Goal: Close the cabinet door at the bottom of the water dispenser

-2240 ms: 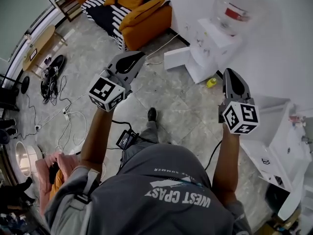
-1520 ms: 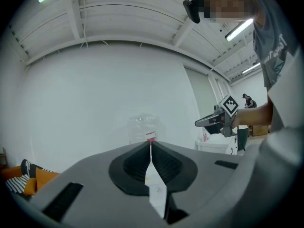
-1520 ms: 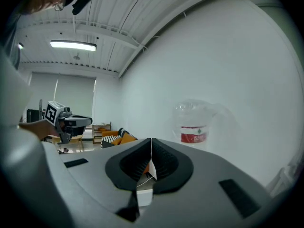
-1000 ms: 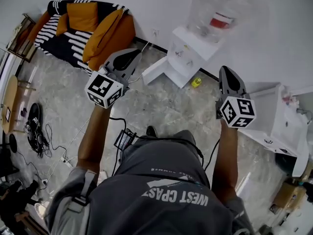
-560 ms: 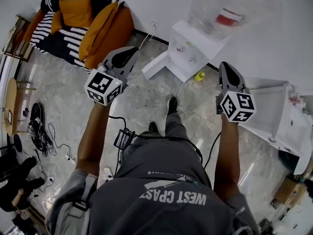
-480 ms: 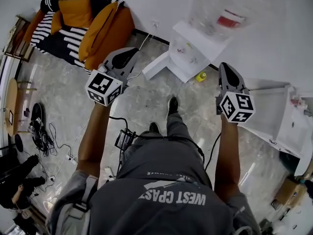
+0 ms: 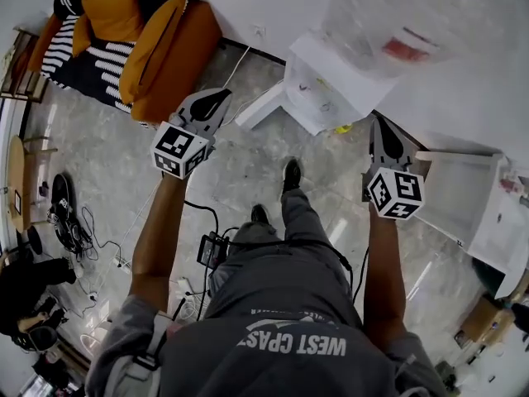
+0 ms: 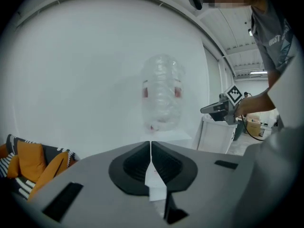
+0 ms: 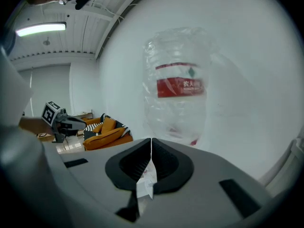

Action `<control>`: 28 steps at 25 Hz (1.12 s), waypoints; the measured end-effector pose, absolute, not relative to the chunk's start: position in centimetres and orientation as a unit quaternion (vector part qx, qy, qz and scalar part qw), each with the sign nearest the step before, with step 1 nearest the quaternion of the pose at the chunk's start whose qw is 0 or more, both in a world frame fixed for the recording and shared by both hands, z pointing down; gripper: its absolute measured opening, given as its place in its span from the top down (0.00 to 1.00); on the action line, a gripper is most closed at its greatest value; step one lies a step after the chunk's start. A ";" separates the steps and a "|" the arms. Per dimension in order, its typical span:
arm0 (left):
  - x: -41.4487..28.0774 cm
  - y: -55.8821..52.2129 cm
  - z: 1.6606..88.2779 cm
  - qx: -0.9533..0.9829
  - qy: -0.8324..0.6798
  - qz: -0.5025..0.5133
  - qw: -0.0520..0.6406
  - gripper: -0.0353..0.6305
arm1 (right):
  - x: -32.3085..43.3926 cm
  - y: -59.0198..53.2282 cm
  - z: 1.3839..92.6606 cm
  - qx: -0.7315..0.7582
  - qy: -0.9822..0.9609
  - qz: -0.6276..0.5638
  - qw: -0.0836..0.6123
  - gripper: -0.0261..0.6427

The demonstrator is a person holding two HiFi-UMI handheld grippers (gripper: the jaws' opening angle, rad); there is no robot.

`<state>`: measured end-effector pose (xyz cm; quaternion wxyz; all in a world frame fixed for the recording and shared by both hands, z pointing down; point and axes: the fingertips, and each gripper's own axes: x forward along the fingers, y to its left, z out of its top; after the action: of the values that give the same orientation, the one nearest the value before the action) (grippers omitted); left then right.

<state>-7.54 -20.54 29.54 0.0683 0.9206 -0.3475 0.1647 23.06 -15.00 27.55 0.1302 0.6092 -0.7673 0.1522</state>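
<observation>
Two grippers, both shut w/ nothing between the jaws: left gripper (image 7: 220,98) and right gripper (image 7: 378,125). Water dispenser (image 7: 326,85) stands ahead of the person against the wall, clear bottle (image 7: 405,23) on top. Cabinet door (image 7: 260,110) at its base hangs open, swung out leftward in head view. It lies between the two grippers, near the left gripper's tip but apart from it. Right gripper is on the dispenser's other side, near a yellow item (image 7: 343,128) on the floor.
</observation>
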 end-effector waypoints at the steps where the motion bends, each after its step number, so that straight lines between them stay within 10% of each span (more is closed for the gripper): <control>1: -7.5 -20.8 30.8 0.920 -0.346 0.170 0.074 0.91 | 23.2 -15.1 28.4 0.611 -0.765 0.155 0.133 0.92; 28: -10.0 -23.9 60.0 0.883 -0.321 0.288 0.188 0.91 | 24.8 -14.6 50.7 0.615 -0.718 0.261 0.197 0.91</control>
<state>-10.00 -23.88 60.03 0.1882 0.8826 -0.3208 0.2876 24.82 -14.63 50.74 0.1971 0.6148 -0.7178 0.2607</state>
